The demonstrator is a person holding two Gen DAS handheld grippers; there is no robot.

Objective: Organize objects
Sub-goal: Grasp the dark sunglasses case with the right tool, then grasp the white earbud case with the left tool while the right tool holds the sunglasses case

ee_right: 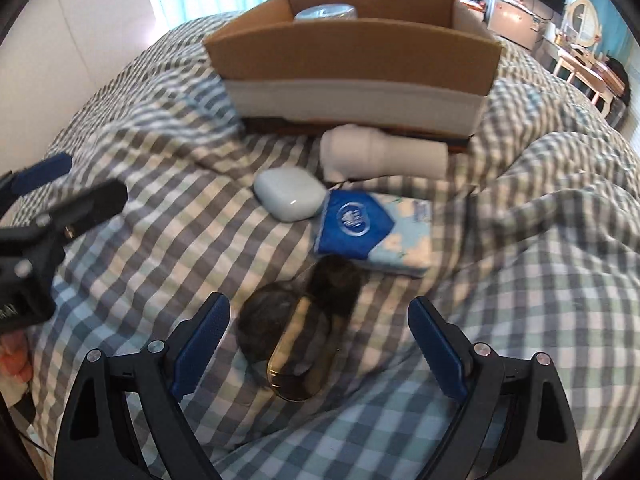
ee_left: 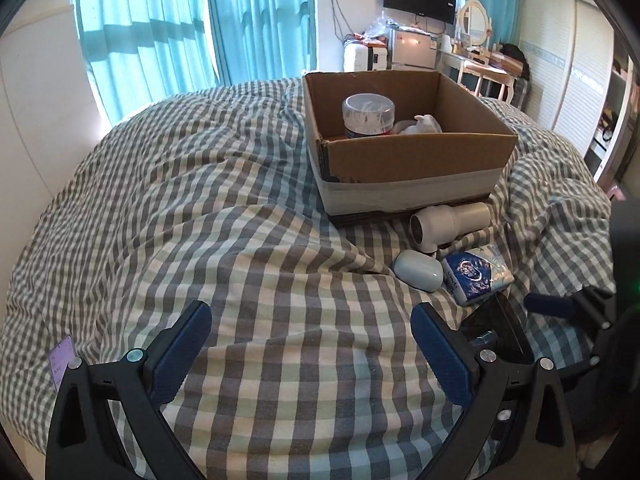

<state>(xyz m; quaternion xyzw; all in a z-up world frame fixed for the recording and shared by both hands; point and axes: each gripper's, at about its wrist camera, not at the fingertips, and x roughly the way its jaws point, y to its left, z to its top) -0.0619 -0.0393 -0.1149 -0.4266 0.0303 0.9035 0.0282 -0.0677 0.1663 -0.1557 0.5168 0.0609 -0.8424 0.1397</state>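
Observation:
Dark folded sunglasses lie on the checked bedcover between the fingers of my right gripper. It is open and its pads stand clear of them. Beyond lie a blue tissue pack, a white oval case and a white dryer-like device against the cardboard box. The box holds a clear jar of cotton swabs and a white item. My left gripper is open over bare cover, left of the items. The sunglasses are partly hidden behind its right finger.
The bed's checked cover is rumpled, with a raised fold right of the items. A purple card lies at the bed's left edge. Blue curtains, a wall TV and a dresser stand behind the bed.

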